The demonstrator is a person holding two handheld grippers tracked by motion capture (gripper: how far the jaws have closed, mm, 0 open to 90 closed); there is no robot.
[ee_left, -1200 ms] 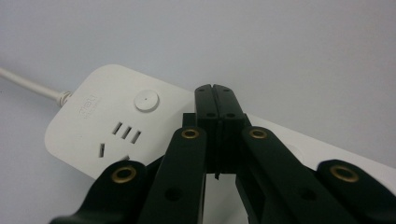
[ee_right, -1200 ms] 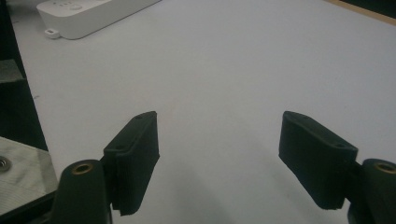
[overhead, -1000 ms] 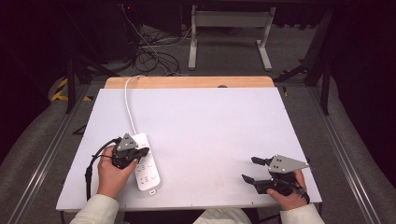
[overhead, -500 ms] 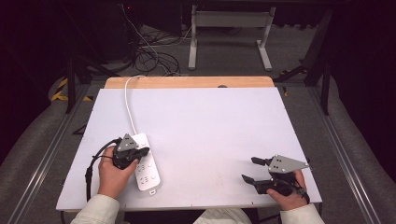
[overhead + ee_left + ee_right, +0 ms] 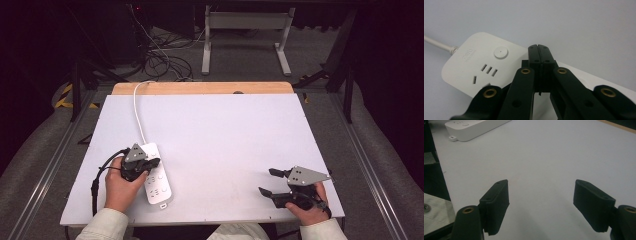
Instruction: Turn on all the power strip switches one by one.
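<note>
power strip: pressing the switch with closed jaws

the power strip [image 5: 156, 179] lies on the white desk [image 5: 240, 140], at the near left part, with its white cord [image 5: 138, 107] running away to the far edge. the left gripper [image 5: 150, 163] is over the cord end of the strip, and its jaws are pressed fully together with nothing between them. in the left gripper view the joined tips [image 5: 539, 50] stand just beside the round switch button [image 5: 501, 53], over the white top of the strip; i cannot tell if they touch it.

it seems the step is to push this button with the closed tips. to do it well, the tips should first go a little sideways until they are exactly over the button, and then go straight down, not at a slant, so they do not slide off toward the sockets [image 5: 488, 69]. a short, firm press is enough; too much force may tip or shift the light strip on the smooth desk.

the right gripper [image 5: 271, 182] rests at the near right part of the desk, well apart from the strip, with its jaws wide and empty. if the strip moves, this gripper could hold down the free end.
</note>
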